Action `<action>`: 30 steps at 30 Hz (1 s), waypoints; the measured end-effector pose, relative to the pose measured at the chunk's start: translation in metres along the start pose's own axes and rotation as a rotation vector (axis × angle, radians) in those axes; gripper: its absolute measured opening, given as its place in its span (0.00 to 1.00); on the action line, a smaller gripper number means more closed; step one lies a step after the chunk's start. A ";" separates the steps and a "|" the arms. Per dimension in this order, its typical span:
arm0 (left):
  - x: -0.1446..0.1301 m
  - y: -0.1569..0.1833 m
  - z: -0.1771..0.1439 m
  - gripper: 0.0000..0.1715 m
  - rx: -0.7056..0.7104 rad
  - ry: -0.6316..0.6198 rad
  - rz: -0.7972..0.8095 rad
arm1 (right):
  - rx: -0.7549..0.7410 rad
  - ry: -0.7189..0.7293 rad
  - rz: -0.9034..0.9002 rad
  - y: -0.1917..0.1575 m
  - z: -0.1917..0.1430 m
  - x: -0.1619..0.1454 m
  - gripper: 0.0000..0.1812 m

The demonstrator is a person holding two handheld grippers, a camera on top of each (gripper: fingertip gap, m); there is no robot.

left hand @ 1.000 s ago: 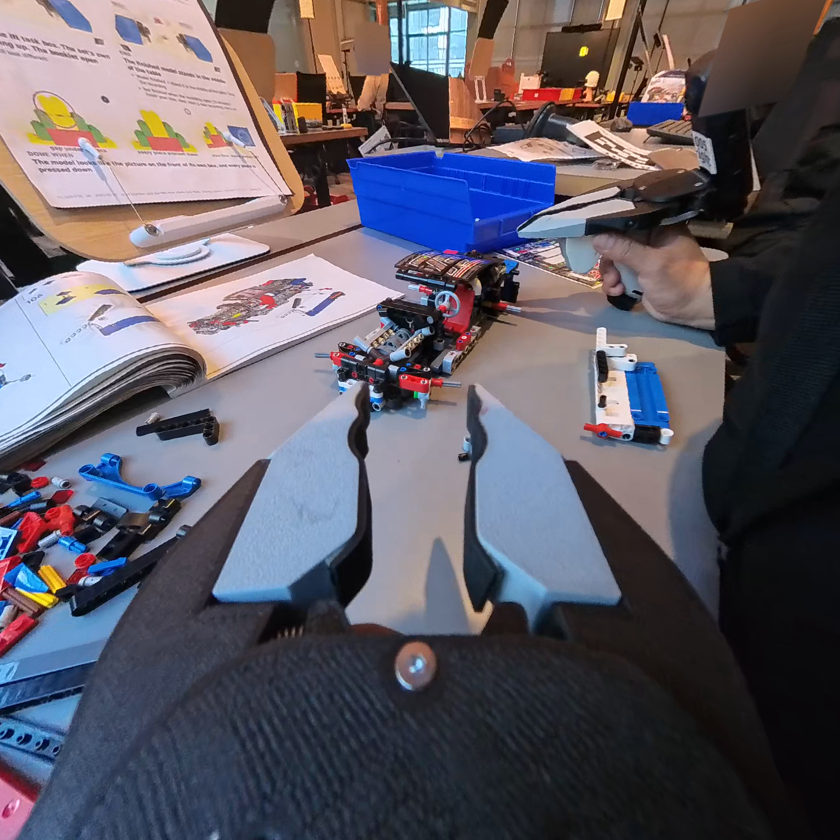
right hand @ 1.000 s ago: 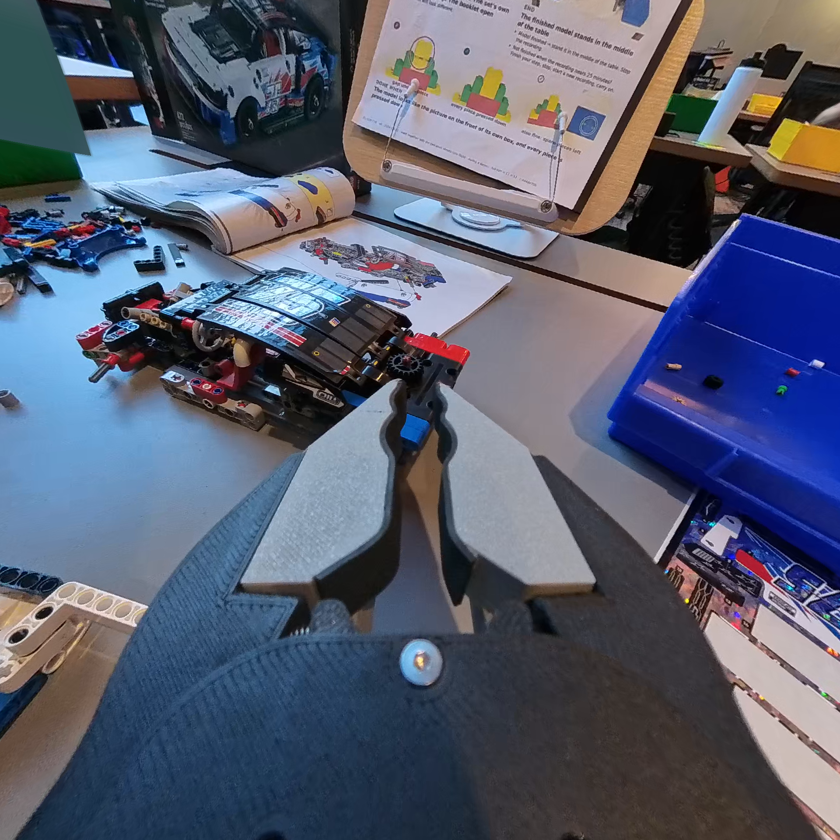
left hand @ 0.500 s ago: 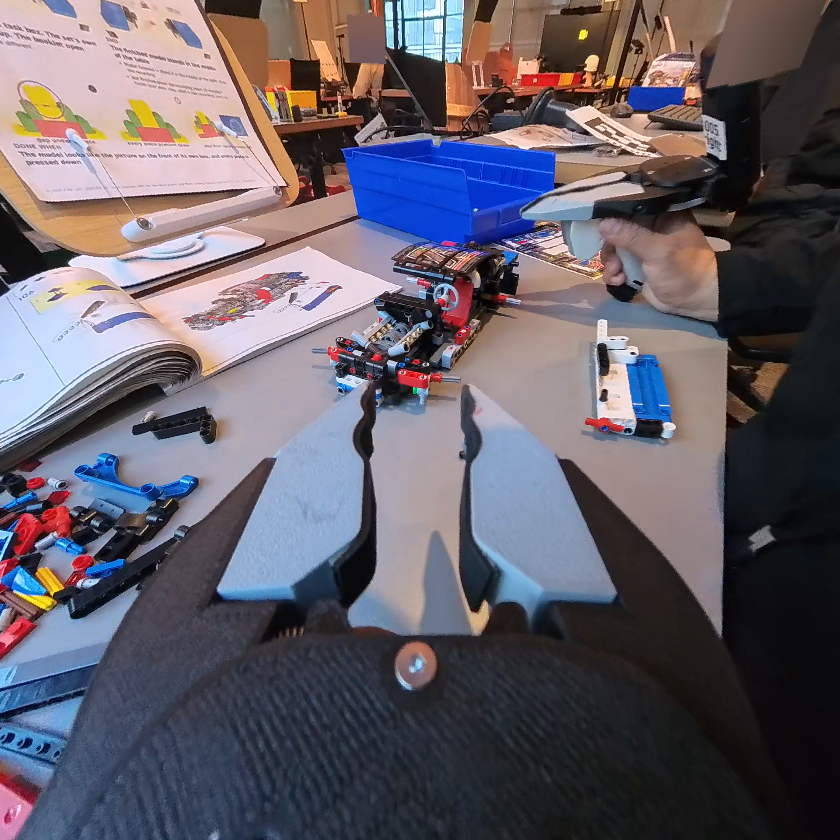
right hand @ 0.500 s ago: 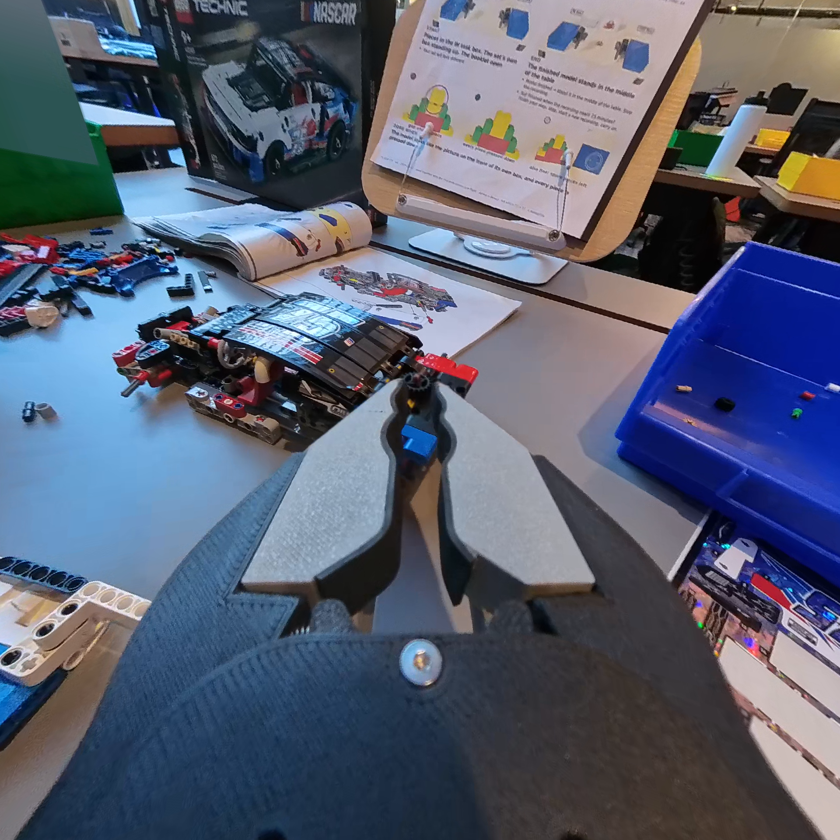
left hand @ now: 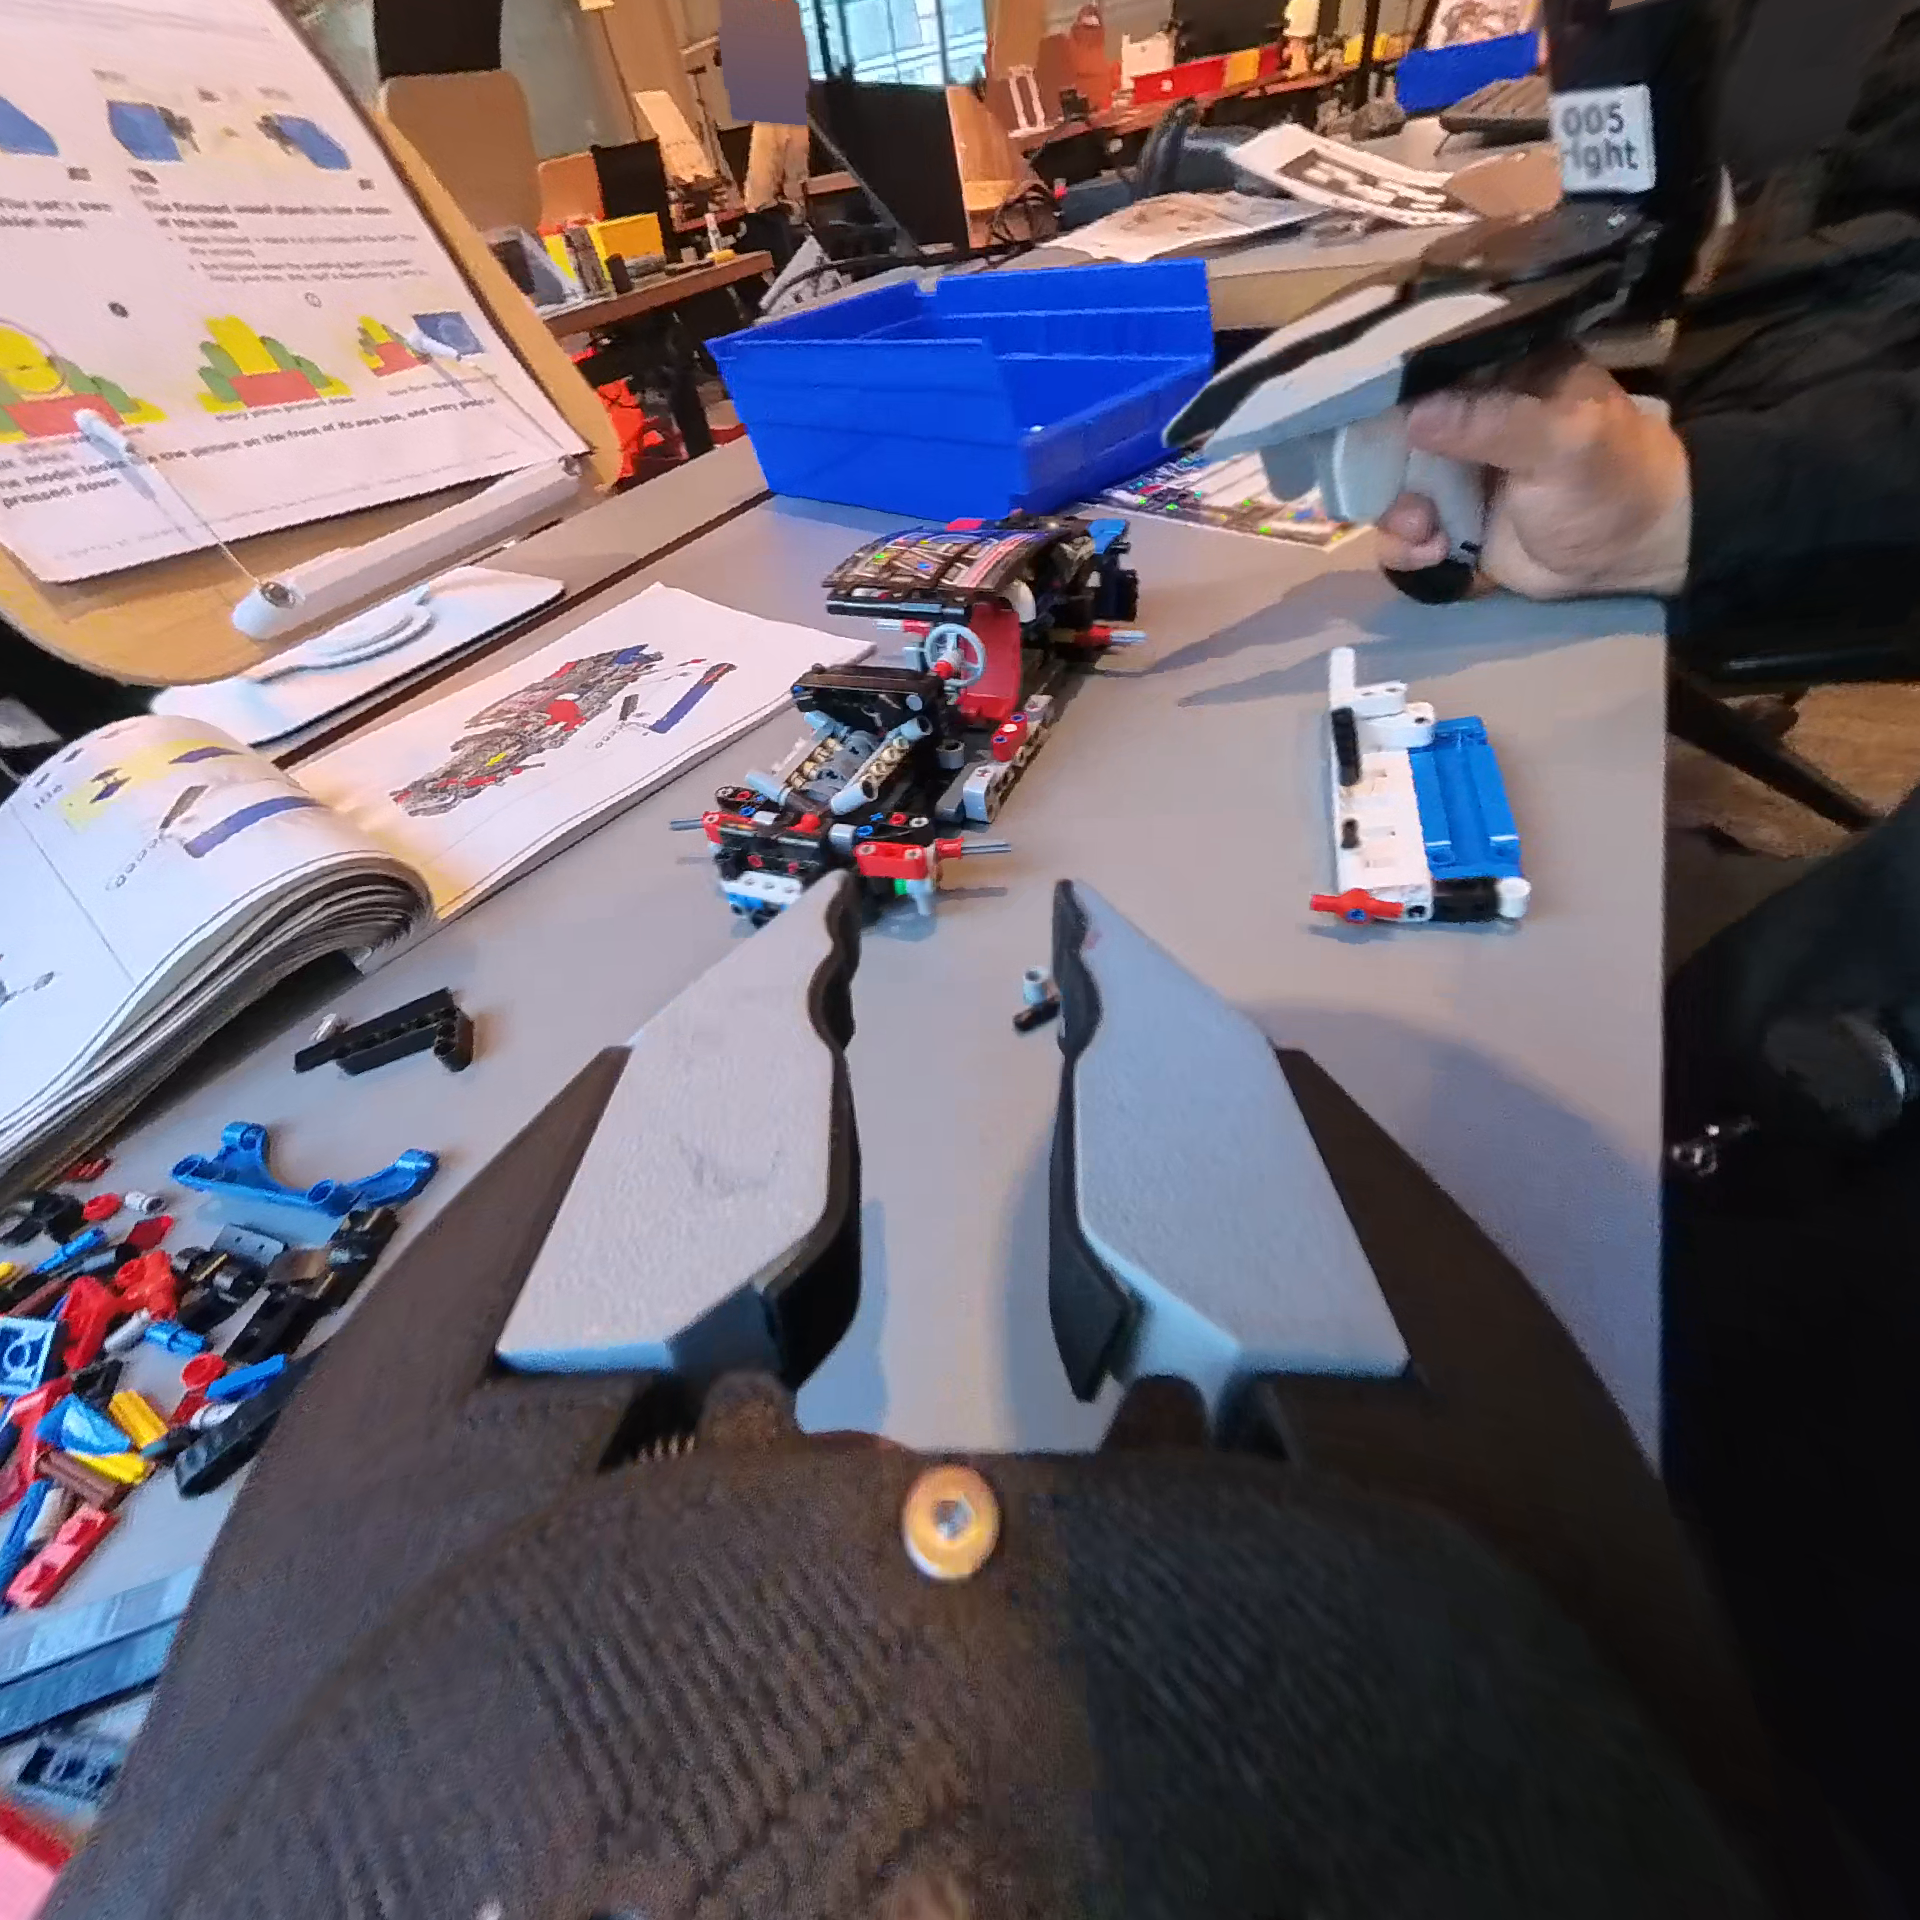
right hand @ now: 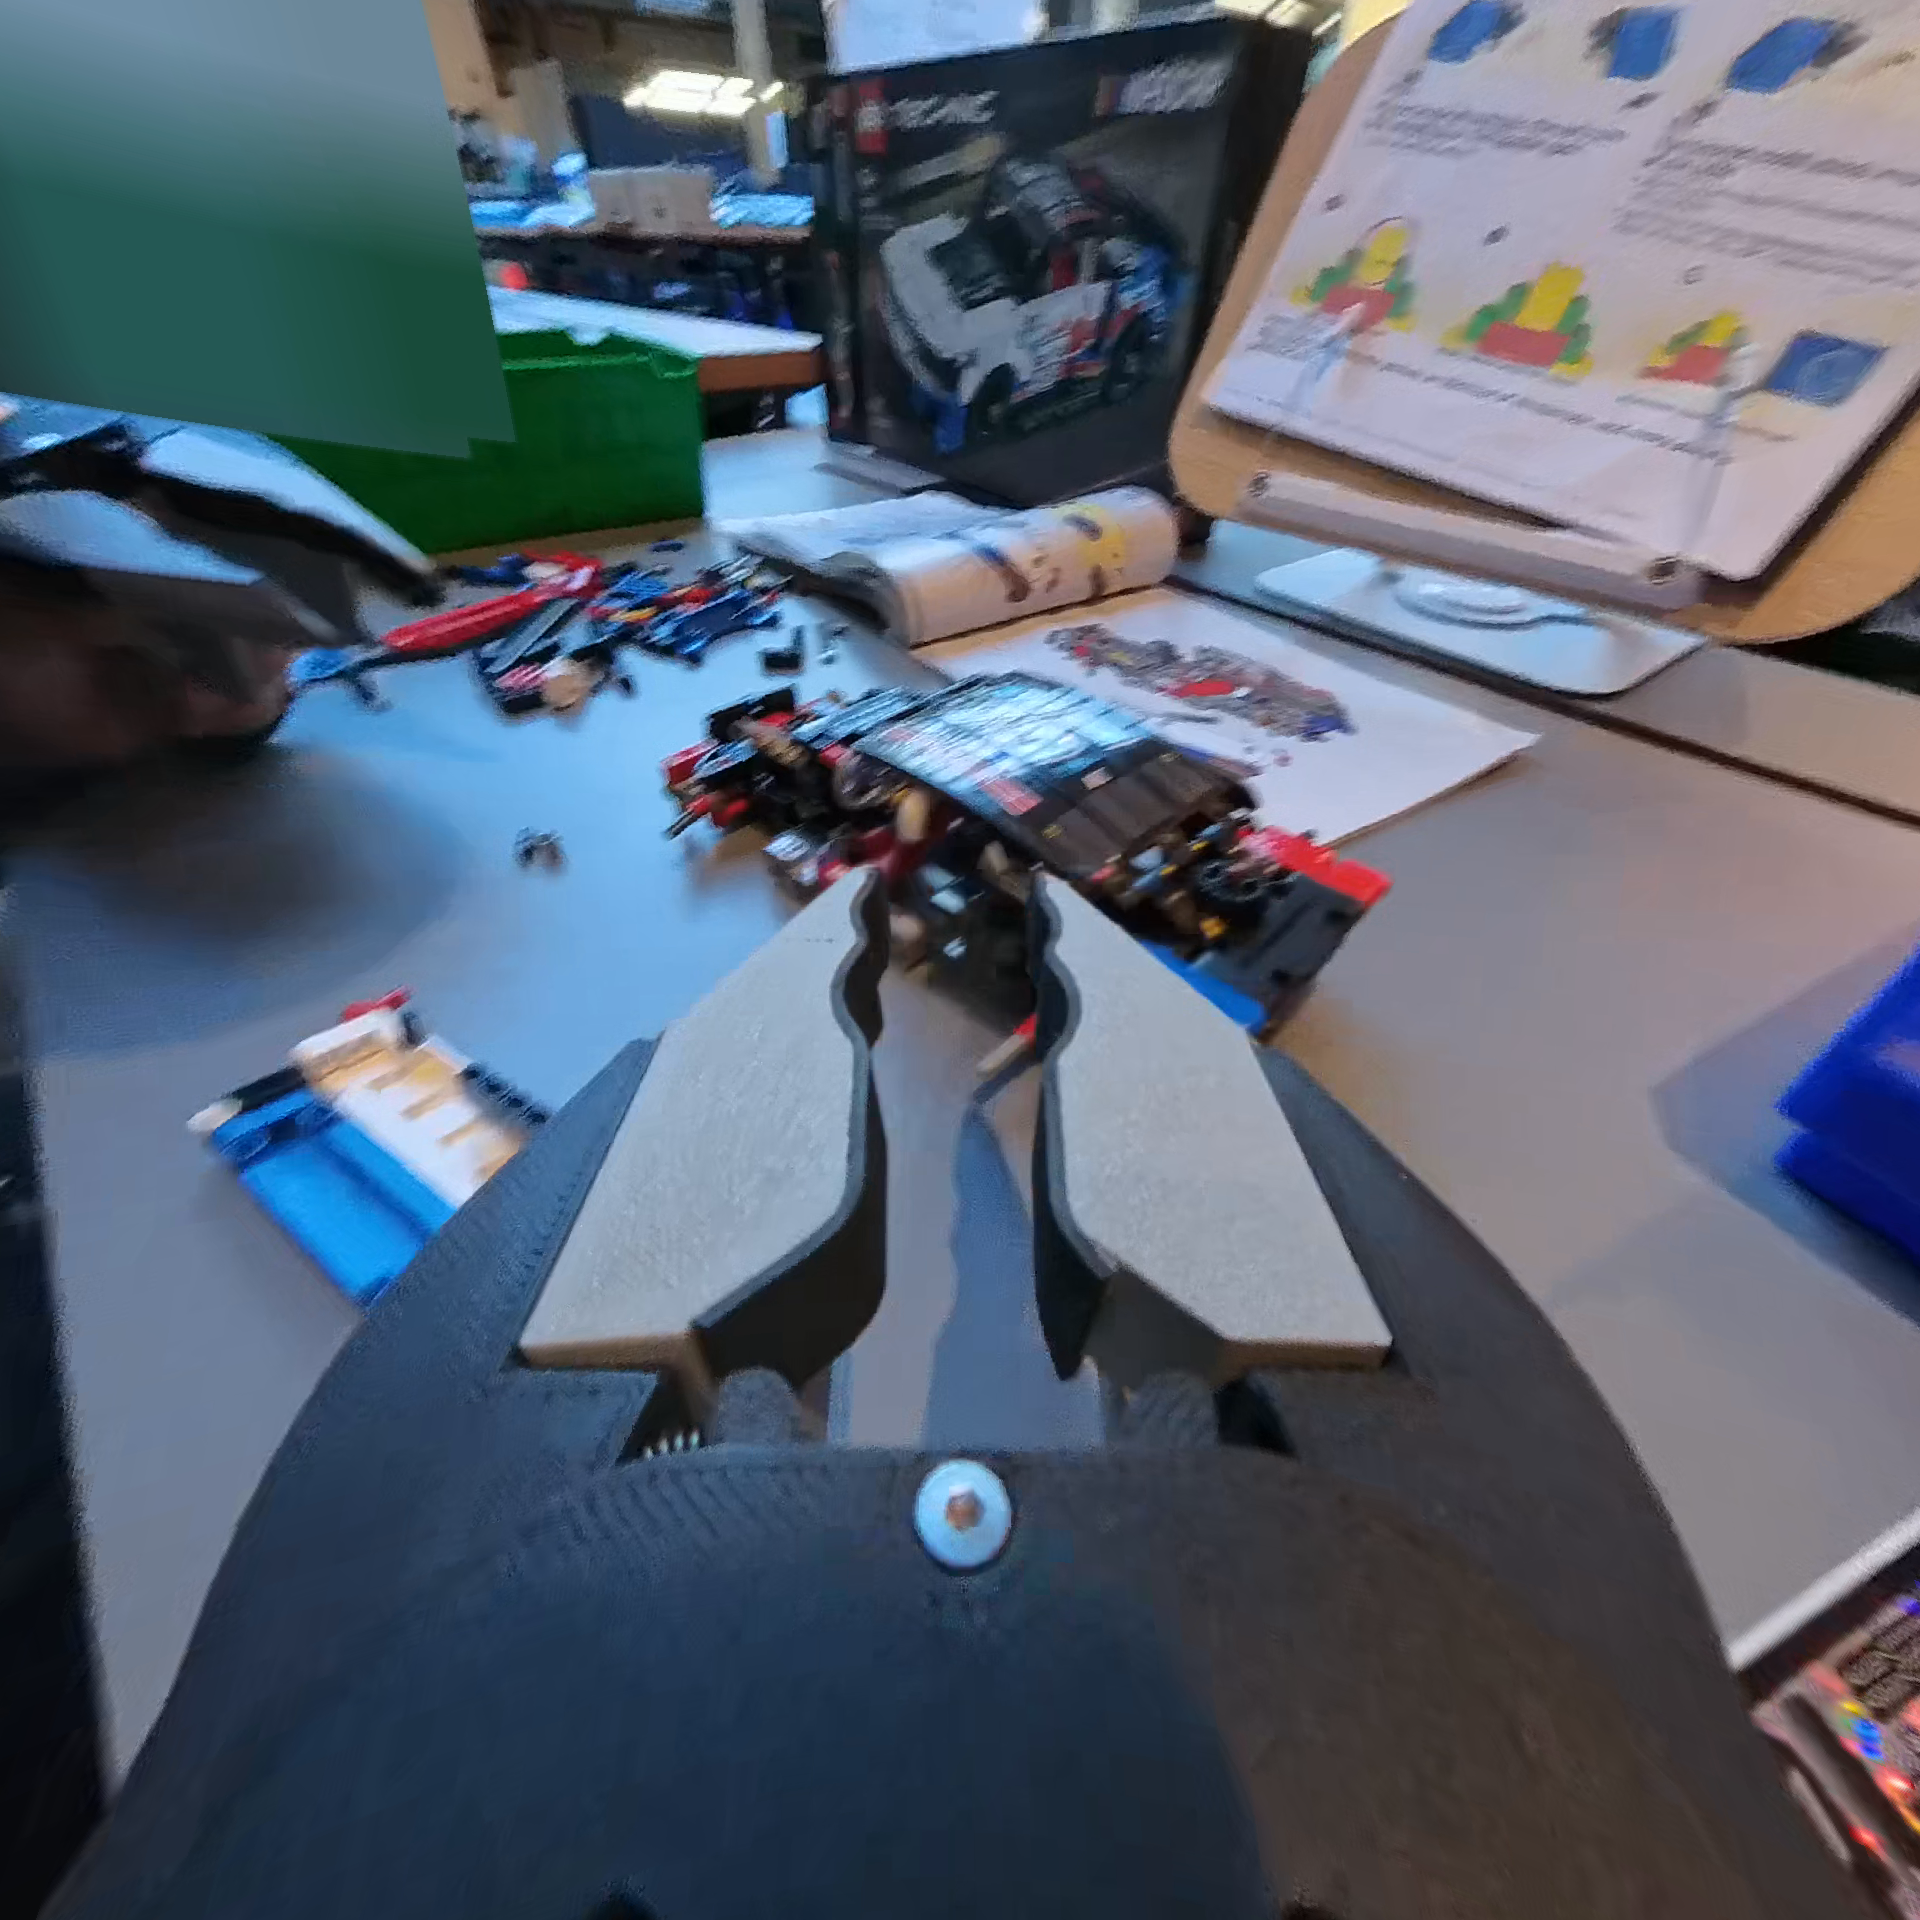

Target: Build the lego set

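The half-built black and red Lego car [left hand: 914,717] lies in the middle of the grey table [left hand: 1195,1039]. My left gripper [left hand: 954,914] is open and empty, hovering just short of the car's front end. A small grey and black pin [left hand: 1036,1000] lies on the table by its right finger. My right gripper [right hand: 956,914] is open and empty, above the table beside the car [right hand: 1018,790], near its rear end. It also shows in the left wrist view [left hand: 1309,384], held by a hand. A white and blue panel assembly [left hand: 1418,816] lies apart to the right, also in the right wrist view [right hand: 364,1132].
Loose parts [left hand: 104,1330], a black angled beam [left hand: 390,1034] and a blue piece [left hand: 301,1169] lie at the left. The open booklet [left hand: 468,758] and a sheet stand [left hand: 260,312] are behind. A blue bin [left hand: 966,374], set box [right hand: 1018,270], green bin [right hand: 582,447] and sticker sheet [right hand: 1860,1704] surround the area. One gripper's finger ends stand about 25 cm off the other's. My left gripper is the nearer one to the black angled beam [left hand: 390,1034]: about 20 cm, against 35 cm.
My right gripper has opened, letting go of the blue part at the car's rear, and has pulled back and turned left. My left gripper has barely moved.
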State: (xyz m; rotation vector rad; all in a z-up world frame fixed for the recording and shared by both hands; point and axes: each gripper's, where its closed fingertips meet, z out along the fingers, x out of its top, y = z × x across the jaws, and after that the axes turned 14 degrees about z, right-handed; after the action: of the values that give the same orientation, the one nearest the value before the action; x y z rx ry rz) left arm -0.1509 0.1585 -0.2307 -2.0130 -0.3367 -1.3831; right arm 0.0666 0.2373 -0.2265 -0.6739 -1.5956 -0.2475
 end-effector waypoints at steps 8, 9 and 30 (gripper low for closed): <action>-0.005 0.012 0.007 0.19 0.022 -0.074 0.132 | 0.044 -0.062 -0.102 -0.020 -0.022 -0.016 0.17; -0.004 0.011 0.006 0.18 0.029 -0.072 0.134 | 0.049 -0.063 -0.099 -0.020 -0.022 -0.016 0.18; -0.004 0.011 0.004 0.16 -0.001 -0.049 0.134 | 0.218 -0.347 0.016 -0.035 -0.019 -0.053 0.22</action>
State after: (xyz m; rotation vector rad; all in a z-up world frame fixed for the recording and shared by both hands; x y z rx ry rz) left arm -0.1434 0.1529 -0.2390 -2.0335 -0.2184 -1.2535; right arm 0.0632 0.1846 -0.2663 -0.5807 -1.9136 0.0601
